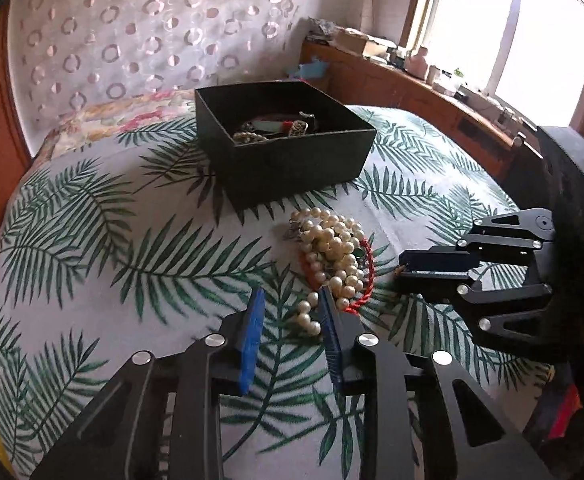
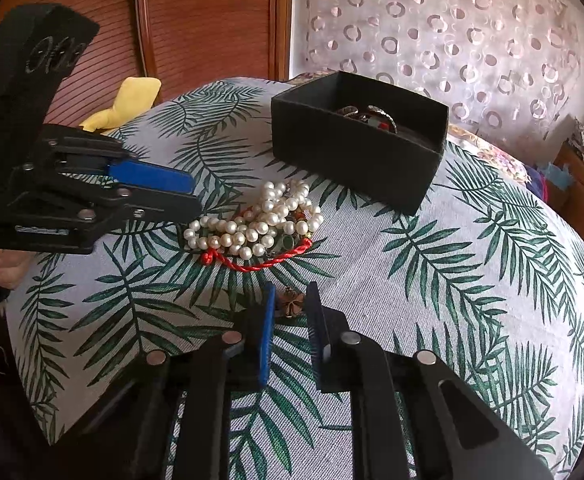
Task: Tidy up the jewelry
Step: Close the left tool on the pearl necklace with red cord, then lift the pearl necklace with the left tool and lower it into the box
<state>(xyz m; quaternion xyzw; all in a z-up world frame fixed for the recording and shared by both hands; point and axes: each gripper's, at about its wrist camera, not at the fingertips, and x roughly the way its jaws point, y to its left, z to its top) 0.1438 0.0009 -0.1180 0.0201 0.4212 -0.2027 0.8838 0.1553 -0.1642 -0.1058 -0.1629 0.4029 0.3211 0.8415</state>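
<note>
The pearl necklace point(image 2: 252, 220) lies heaped in loose coils near the middle of the leaf-print cover point(image 2: 452, 280), tangled with a red cord point(image 2: 260, 264) and just in front of the near corner of the black box point(image 2: 356, 152), which already holds other pieces. It should handle as a limp, fairly light string: smooth round beads that may roll off flat pads, and coils that will trail and snag the cord when lifted, so a pinch across a bunched loop at the edge of the heap looks safer than one on a single strand. Apart from the heap, toward the cover's near edge, a small brown flower-shaped ornament point(image 2: 292, 302) sits between the fingers of the right gripper point(image 2: 290, 304), narrowed around it; whether the pads press on it I cannot tell. The left gripper point(image 1: 290, 300) stands partly open with nothing between its fingers, one tip beside the pearls' near end.
</note>
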